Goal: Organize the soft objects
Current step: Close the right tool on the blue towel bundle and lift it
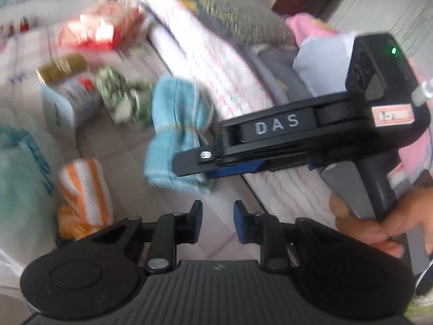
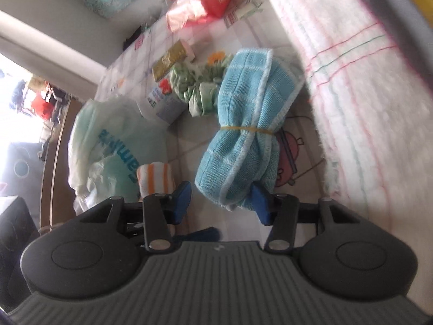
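Observation:
A light blue cloth [image 2: 243, 132], rolled and bound with a yellow rubber band, lies on the surface. My right gripper [image 2: 220, 199] is open, its jaws on either side of the cloth's near end, the right pad touching it. In the left wrist view the right gripper [image 1: 197, 168] reaches in from the right to the blue cloth [image 1: 176, 124]. My left gripper [image 1: 217, 220] is open and empty, just in front of the cloth. An orange-and-white striped cloth [image 1: 86, 189] lies at the left and shows in the right wrist view [image 2: 154, 180]. A green patterned cloth [image 1: 121, 97] lies behind.
A large folded white blanket [image 2: 360, 103] fills the right side. A pale green plastic bag [image 2: 108, 146] lies at the left. A white carton with a gold top [image 1: 65, 86] and a red-and-white packet [image 1: 100, 27] sit farther back. A pink cloth [image 1: 305, 27] lies beyond the blanket.

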Demonstrator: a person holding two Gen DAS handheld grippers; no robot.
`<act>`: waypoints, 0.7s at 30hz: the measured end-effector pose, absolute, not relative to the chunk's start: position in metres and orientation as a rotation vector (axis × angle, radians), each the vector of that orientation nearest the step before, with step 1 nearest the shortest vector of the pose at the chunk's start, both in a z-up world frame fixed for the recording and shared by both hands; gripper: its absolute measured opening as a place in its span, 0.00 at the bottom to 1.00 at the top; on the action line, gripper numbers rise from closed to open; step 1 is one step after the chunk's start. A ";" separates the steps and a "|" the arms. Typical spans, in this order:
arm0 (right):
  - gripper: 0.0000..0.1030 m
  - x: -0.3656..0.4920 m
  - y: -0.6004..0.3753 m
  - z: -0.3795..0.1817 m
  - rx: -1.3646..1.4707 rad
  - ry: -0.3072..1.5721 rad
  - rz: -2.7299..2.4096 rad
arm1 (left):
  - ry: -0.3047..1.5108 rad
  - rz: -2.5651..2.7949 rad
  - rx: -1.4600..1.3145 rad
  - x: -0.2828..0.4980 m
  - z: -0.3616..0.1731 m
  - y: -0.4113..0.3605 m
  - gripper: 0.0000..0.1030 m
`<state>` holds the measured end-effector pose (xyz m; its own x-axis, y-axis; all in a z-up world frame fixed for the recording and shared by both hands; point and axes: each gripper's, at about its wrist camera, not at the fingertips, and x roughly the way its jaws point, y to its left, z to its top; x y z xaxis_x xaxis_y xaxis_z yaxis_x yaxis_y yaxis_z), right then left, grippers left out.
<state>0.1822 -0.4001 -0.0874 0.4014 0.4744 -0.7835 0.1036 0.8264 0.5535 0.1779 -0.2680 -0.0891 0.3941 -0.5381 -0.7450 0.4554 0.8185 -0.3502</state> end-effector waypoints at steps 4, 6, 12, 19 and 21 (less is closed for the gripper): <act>0.51 0.184 -0.412 -0.075 0.588 1.076 0.177 | 0.863 -0.550 -0.023 0.183 -0.077 -0.271 0.47; 0.53 0.193 -0.415 -0.076 0.602 1.059 0.156 | 0.835 -0.507 0.003 0.194 -0.080 -0.275 0.53; 0.56 0.217 -0.418 -0.097 0.649 1.094 0.086 | 0.970 -0.466 -0.039 0.233 -0.109 -0.280 0.52; 0.46 0.222 -0.411 -0.104 0.628 1.093 0.110 | 0.991 -0.461 -0.066 0.235 -0.111 -0.284 0.33; 0.39 0.219 -0.410 -0.104 0.633 1.086 0.116 | 0.975 -0.469 -0.060 0.229 -0.106 -0.284 0.31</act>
<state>0.2193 -0.4095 -0.1036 0.4784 0.3877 -0.7879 0.2133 0.8191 0.5326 0.2286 -0.2839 -0.1062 0.4696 -0.4091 -0.7824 0.3565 0.8986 -0.2559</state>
